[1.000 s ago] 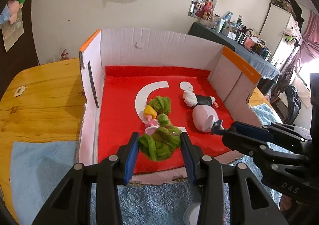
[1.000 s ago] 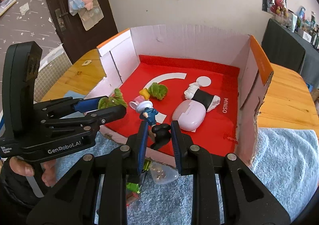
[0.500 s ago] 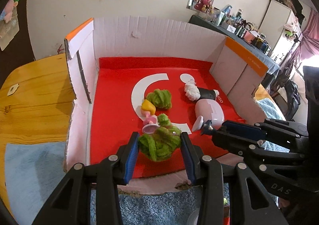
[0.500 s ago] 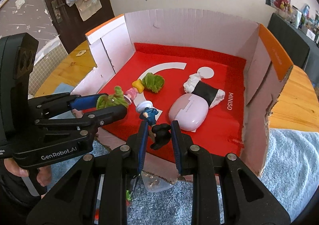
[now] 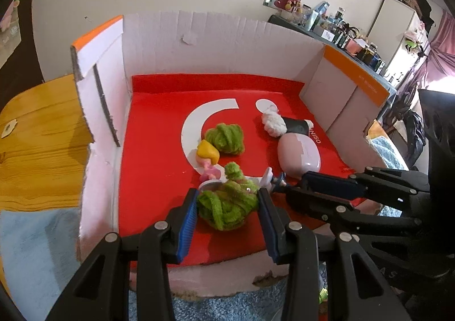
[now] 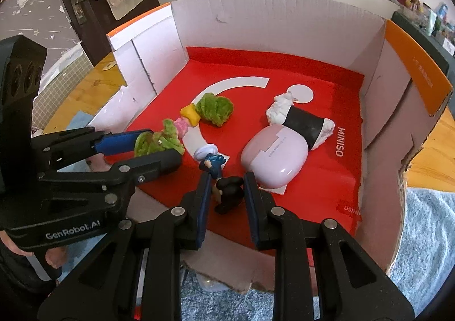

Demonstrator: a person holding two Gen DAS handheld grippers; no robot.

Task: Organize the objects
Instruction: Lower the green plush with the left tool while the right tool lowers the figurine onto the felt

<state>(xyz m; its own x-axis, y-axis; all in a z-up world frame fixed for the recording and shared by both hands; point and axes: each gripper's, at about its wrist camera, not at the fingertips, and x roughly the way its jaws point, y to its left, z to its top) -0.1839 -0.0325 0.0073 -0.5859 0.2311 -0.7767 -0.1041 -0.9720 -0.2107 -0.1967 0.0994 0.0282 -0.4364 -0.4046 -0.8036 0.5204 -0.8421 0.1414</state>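
My left gripper (image 5: 227,204) is shut on a fuzzy green bundle (image 5: 227,204), held just above the red floor near the front of the cardboard box (image 5: 199,37). In the right wrist view that bundle (image 6: 156,142) shows between the left gripper's blue pads. My right gripper (image 6: 226,193) is shut on a small blue and black figurine (image 6: 224,181) with a white cap, over the box's front edge. Lying in the box are a second green bundle (image 5: 226,137), a pink and yellow figure (image 5: 209,157), a pink case (image 6: 274,157) and a white and black sushi-shaped toy (image 6: 301,119).
The box has tall white walls with orange rims (image 6: 418,65) on three sides and a low torn front edge (image 6: 227,272). It stands on a blue fluffy mat (image 6: 426,235) on a wooden table (image 5: 39,145). A hand (image 6: 54,258) holds the left gripper's handle.
Both grippers have sunk and moved forward over the box's front edge with their loads; the box fills more of each view. Neither grip has changed.
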